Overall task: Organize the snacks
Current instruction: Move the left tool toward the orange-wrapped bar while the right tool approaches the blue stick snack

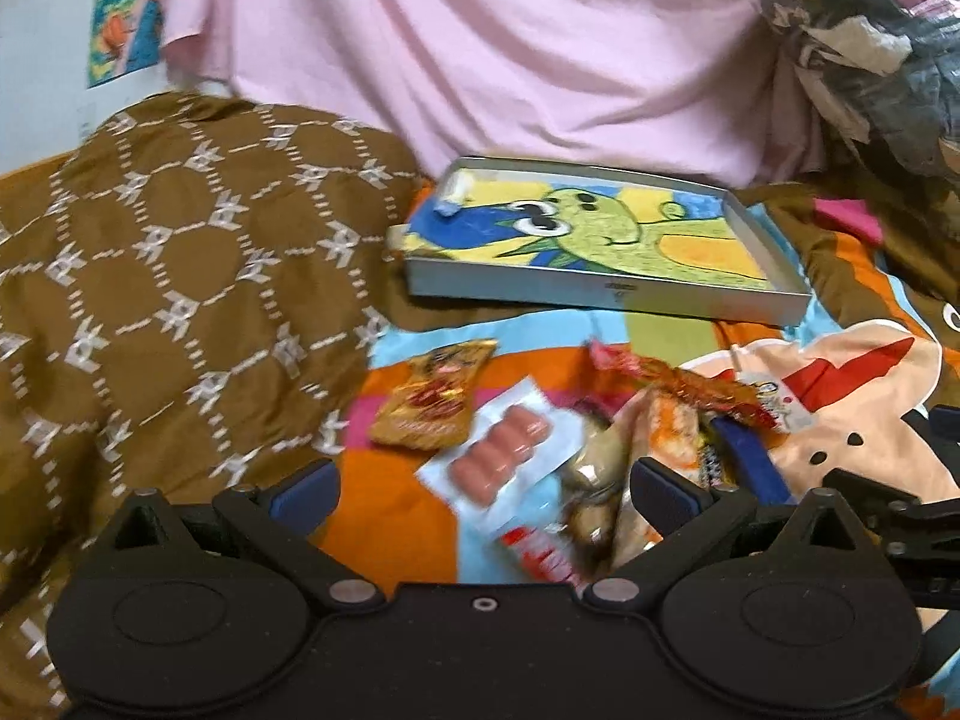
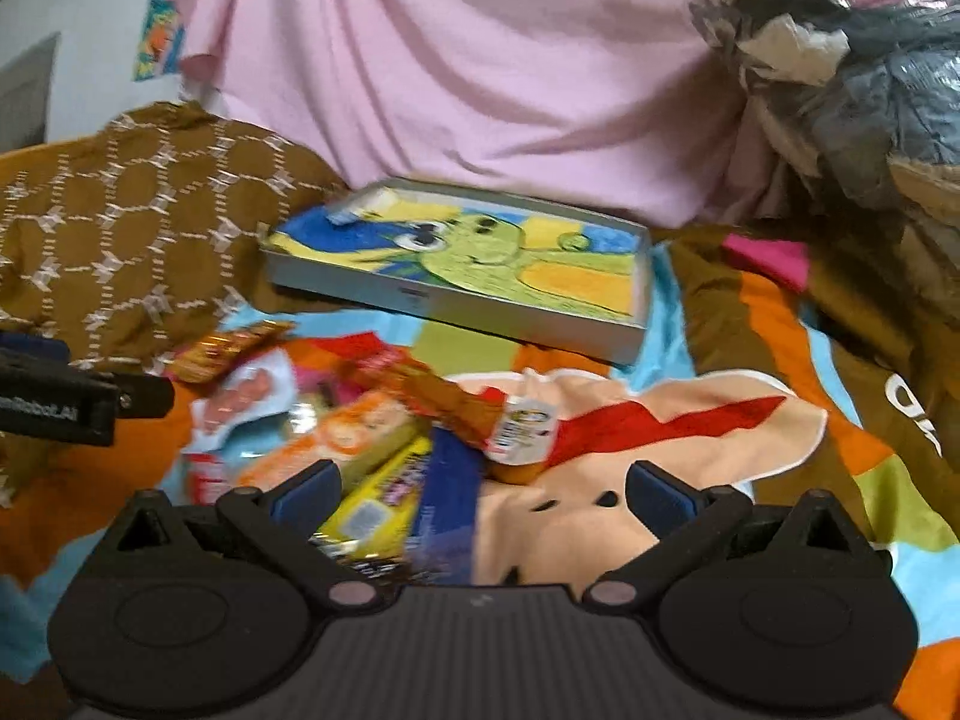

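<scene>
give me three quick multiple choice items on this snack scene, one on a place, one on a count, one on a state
1. Where is the shallow box relative to the snack pile?
A. beyond it
B. under it
C. left of it

2. How many sausages show in the sausage pack?
A. one
B. three
C. six

3. What state are the left tongs in?
A. shut on a packet
B. open, holding nothing
C. shut and empty

Answers: 1 A, the box lies past the pile, toward the pink cloth. 2 B, three pink sausages lie side by side. 3 B, the fingers stand wide apart.
</scene>
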Tool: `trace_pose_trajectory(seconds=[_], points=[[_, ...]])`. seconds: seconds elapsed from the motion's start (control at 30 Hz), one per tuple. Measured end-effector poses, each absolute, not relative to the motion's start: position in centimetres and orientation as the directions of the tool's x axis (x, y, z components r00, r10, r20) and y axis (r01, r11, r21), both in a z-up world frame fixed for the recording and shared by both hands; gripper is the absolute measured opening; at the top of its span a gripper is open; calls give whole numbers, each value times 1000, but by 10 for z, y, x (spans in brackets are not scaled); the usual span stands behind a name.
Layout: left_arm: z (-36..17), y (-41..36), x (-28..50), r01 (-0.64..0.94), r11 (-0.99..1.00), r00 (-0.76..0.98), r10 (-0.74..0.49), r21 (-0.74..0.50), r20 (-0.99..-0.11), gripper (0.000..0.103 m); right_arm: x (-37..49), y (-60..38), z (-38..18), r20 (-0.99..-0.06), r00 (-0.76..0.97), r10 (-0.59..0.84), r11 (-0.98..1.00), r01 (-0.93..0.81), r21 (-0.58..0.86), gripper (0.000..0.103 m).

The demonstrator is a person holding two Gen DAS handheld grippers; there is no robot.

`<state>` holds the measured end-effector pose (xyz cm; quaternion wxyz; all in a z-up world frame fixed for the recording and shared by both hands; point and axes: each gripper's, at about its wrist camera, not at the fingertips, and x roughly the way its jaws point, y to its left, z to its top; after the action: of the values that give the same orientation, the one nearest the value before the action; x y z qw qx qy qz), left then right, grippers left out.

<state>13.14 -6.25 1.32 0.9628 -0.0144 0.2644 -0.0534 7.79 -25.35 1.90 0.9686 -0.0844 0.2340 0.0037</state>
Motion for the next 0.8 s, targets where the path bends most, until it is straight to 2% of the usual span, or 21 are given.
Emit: trace_pose_trajectory(seconds=[0.23,0.37,0.67,0.8], points=[[10,-95,167,233,972,810,-218,-43,-545,102,104,-263,0,-522,852,-21,989,-58,-136,102],[10,-111,182,307,952,775,-260,-17,-575,101,114,-263,-9,-551,835,1,991,-75,-113,93],[9,-131,207,378,926,696,-300,-23,-652,88,131,-262,-24,-578,816,18,993,-83,-88,77],[10,-143,211,427,904,670,-308,11,-675,78,134,-264,-23,-578,816,33,994,-86,-66,69]])
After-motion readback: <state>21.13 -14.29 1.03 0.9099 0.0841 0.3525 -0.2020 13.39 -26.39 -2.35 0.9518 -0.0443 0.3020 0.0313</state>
